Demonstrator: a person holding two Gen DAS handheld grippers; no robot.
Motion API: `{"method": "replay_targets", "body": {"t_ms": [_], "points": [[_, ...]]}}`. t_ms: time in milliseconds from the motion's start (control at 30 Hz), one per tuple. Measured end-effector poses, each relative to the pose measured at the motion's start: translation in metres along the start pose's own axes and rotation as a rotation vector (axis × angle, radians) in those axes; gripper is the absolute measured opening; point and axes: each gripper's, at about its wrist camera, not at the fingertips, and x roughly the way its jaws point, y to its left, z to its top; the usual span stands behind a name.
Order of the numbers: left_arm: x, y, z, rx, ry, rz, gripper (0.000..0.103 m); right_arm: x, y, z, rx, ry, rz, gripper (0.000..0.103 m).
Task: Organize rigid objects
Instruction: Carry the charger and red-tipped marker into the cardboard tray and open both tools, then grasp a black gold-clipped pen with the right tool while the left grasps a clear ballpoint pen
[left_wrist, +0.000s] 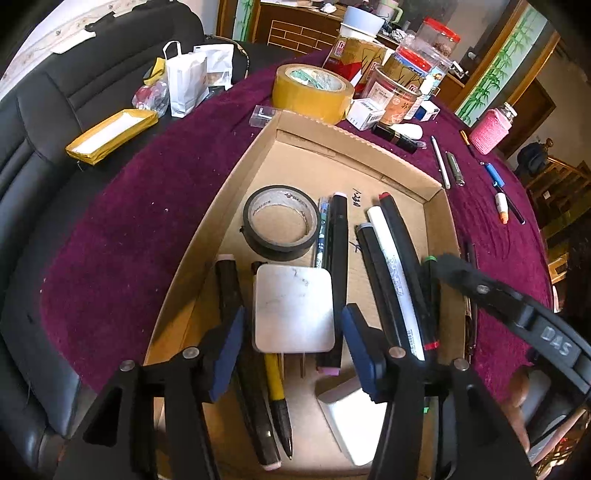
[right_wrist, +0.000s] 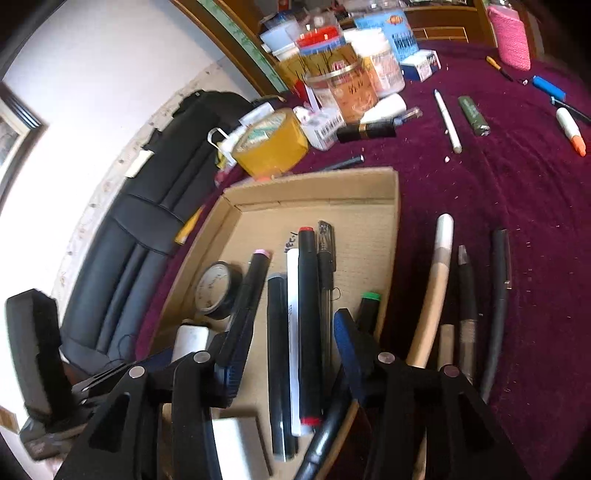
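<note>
A shallow cardboard box (left_wrist: 236, 184) (right_wrist: 391, 206) lies on the purple tablecloth. It holds a black tape roll (left_wrist: 281, 221) (right_wrist: 216, 291), several markers and pens (left_wrist: 338, 266) (right_wrist: 308, 325) and a white square charger (left_wrist: 293, 308). My left gripper (left_wrist: 293, 332) is open, its blue pads on either side of the charger, not touching it. My right gripper (right_wrist: 288, 347) is open above the markers in the box. The right gripper's arm (left_wrist: 517, 306) shows at the box's right edge.
Loose pens and markers (right_wrist: 465, 295) lie on the cloth right of the box, more farther off (left_wrist: 454, 168) (right_wrist: 570, 129). A yellow tape roll (left_wrist: 314, 90), jars, small boxes and a pink pouch (left_wrist: 489, 129) crowd the far side. A black sofa (left_wrist: 55, 110) is left.
</note>
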Motion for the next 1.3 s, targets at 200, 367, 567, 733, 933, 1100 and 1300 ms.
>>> {"method": "replay_targets", "body": {"t_ms": [200, 367, 567, 733, 933, 1100, 1300], "points": [[-0.028, -0.011, -0.014, -0.001, -0.086, -0.021, 0.065, -0.051, -0.024, -0.015, 0.032, -0.07, 0.051, 0.054], [-0.044, -0.042, -0.029, 0.033, -0.131, -0.107, 0.066, -0.08, -0.057, -0.028, 0.098, -0.109, 0.033, 0.054], [-0.044, -0.073, -0.042, 0.079, -0.109, -0.167, 0.066, -0.088, -0.093, -0.038, 0.178, -0.104, 0.009, 0.052], [-0.044, -0.087, -0.053, 0.103, -0.087, -0.19, 0.066, -0.085, -0.103, -0.042, 0.185, -0.085, -0.03, 0.038], [-0.049, -0.095, -0.062, 0.132, -0.109, -0.2, 0.066, -0.072, -0.101, -0.035, 0.156, -0.055, -0.115, 0.026], [-0.051, -0.092, -0.063, 0.118, -0.113, -0.213, 0.066, -0.056, -0.089, -0.018, 0.113, -0.022, -0.156, 0.021], [-0.052, -0.083, -0.062, 0.102, -0.113, -0.225, 0.066, -0.031, -0.091, 0.002, 0.122, 0.053, -0.233, 0.017]]}}
